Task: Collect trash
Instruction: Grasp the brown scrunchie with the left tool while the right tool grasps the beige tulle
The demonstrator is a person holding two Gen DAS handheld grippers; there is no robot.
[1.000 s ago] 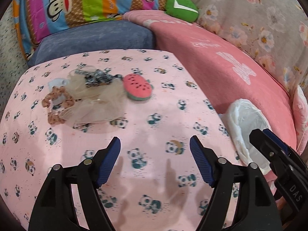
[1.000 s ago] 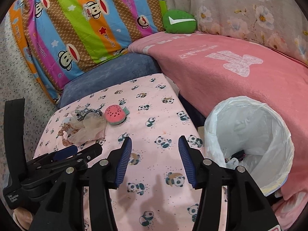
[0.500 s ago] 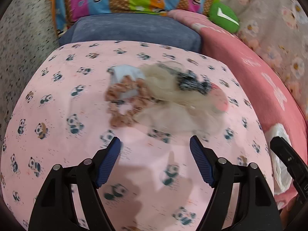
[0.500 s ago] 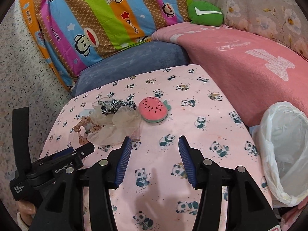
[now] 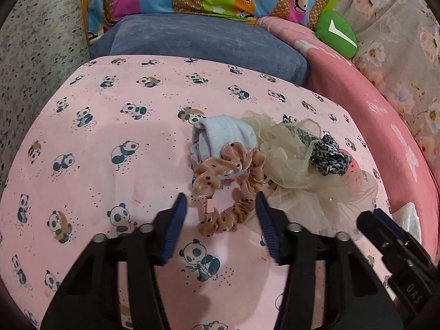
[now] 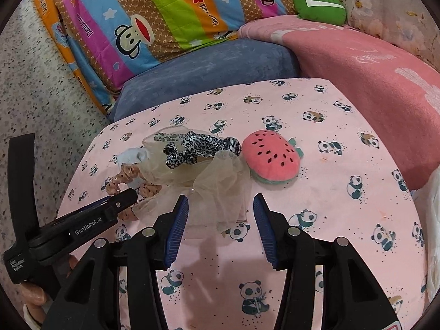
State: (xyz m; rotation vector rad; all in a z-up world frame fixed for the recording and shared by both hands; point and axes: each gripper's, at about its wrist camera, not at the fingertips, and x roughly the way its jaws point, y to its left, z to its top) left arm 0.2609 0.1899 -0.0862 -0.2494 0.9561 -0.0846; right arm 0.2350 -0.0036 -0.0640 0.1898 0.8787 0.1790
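Your left gripper (image 5: 221,209) is spread wide, empty, its blue pads flanking the near end of the tan dotted scrunchie (image 5: 231,184) on the panda cloth (image 5: 96,151). Your right gripper (image 6: 220,210) also gapes empty, just short of the cream tulle (image 6: 214,184). Beyond lie a pale blue sock (image 5: 222,137) and a leopard-print scrunchie (image 6: 192,145); the watermelon plush (image 6: 271,159) sits to the right.
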